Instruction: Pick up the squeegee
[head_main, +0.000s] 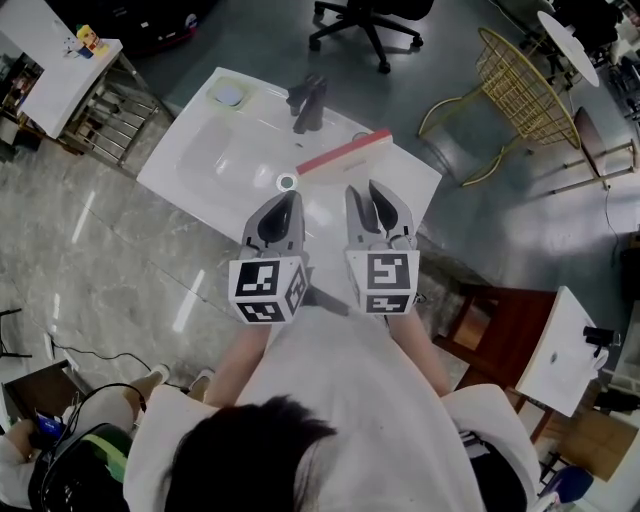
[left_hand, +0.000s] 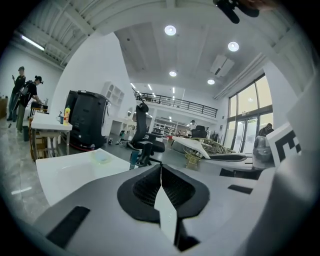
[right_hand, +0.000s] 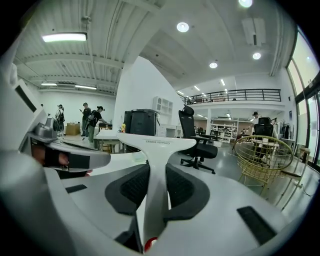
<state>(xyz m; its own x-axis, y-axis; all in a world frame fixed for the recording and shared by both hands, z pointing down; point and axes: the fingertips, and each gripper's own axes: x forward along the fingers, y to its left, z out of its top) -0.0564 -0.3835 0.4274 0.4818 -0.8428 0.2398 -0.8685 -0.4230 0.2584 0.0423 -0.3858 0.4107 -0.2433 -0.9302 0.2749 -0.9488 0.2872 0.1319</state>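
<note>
Note for you: sink (head_main: 200, 165) glossy white, smooth. Above the sink, your squeegee (right_hand: 159, 150) is smooth white plastic with a faint sheen. Left of the sink, floor (head_main: 110, 260) polished, stone-like, reflective.

Nothing you can read here. There's one line of small print on the squeegee (right_hand: 156, 175) head in your right gripper view, too blurred to make out. The left cube (head_main: 265, 288) and right cube (head_main: 385, 282) carry square markers only, no characters.

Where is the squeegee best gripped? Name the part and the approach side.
Grip the squeegee by its narrow stem, coming from the tail end opposite the wide T-head, pads on its two flat sides. The right gripper is shut on it that way.
</note>
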